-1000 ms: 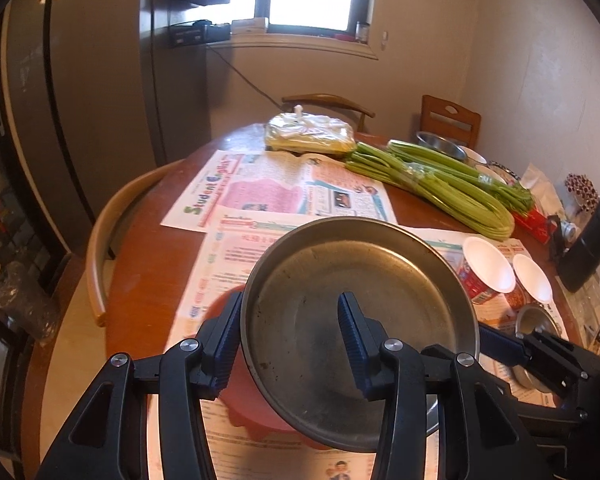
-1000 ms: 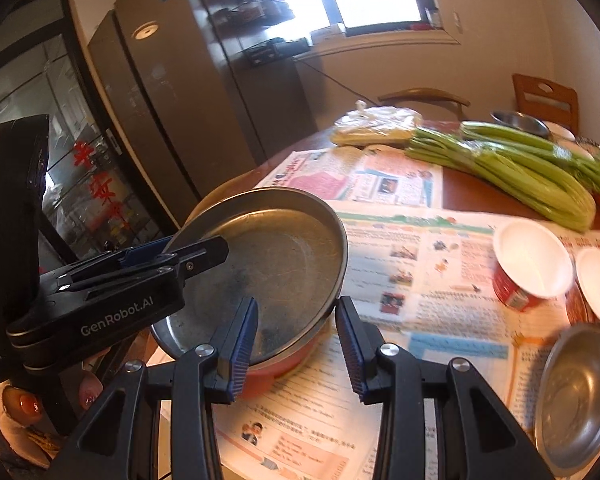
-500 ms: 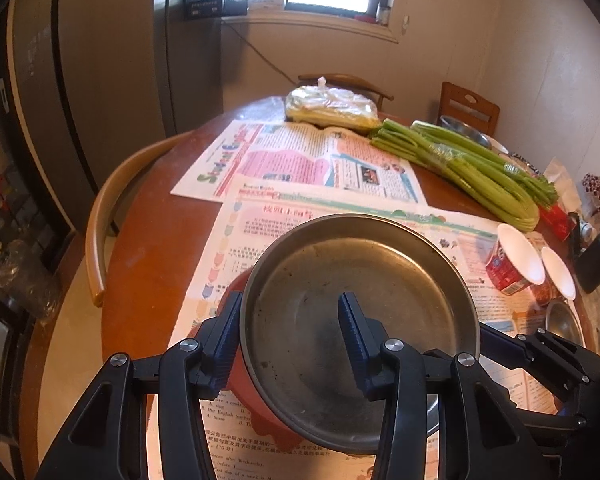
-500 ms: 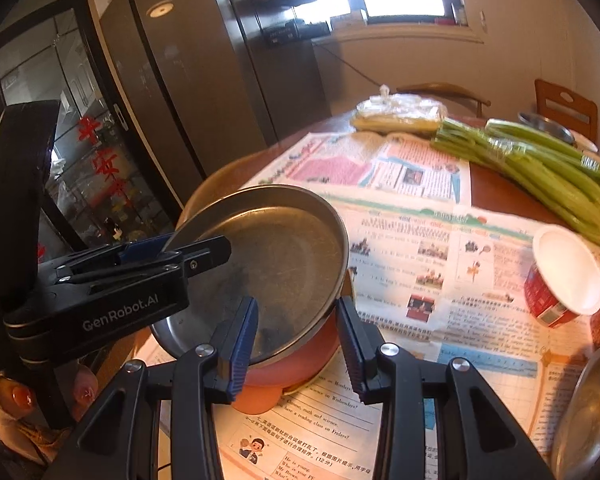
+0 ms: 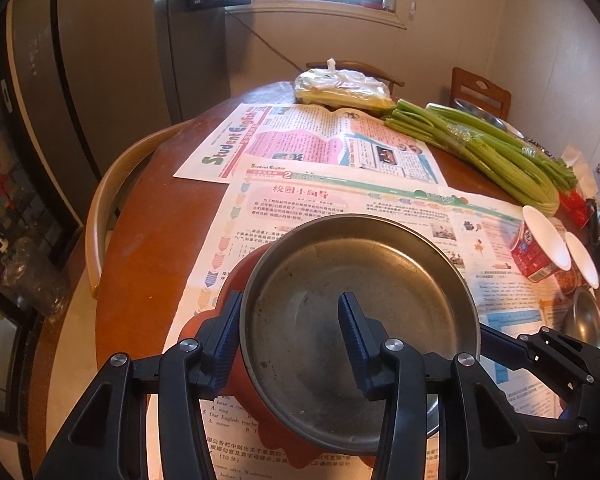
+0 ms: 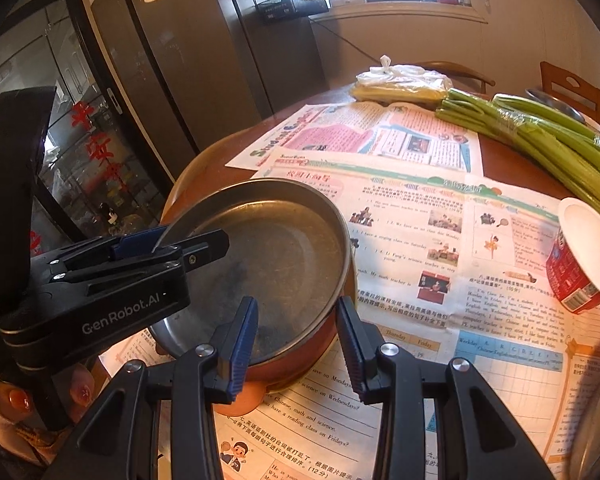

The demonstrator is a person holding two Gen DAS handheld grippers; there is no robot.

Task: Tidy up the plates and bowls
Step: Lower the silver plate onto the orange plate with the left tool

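A wide, shallow steel plate (image 5: 360, 300) (image 6: 276, 256) sits nested in an orange bowl (image 5: 244, 276) (image 6: 300, 364), low over the newspaper. My left gripper (image 5: 288, 336) is shut on the near left rim of this stack, one finger inside the plate and one outside the bowl. My right gripper (image 6: 296, 344) is shut on the near right rim in the same way. In the right wrist view the left gripper (image 6: 172, 248) clamps the plate's edge. Whether the bowl touches the paper I cannot tell.
Newspapers (image 5: 320, 148) cover the round wooden table (image 5: 148, 220). Two red paper cups (image 5: 540, 248) and a small steel dish (image 5: 588, 320) stand to the right. Celery (image 5: 480, 152) and a plastic bag (image 5: 340, 88) lie at the back. A chair back (image 5: 112, 192) curves along the left edge.
Both grippers have come down toward the table with the plate and bowl still held between them. The newspaper now looks closer under the stack.
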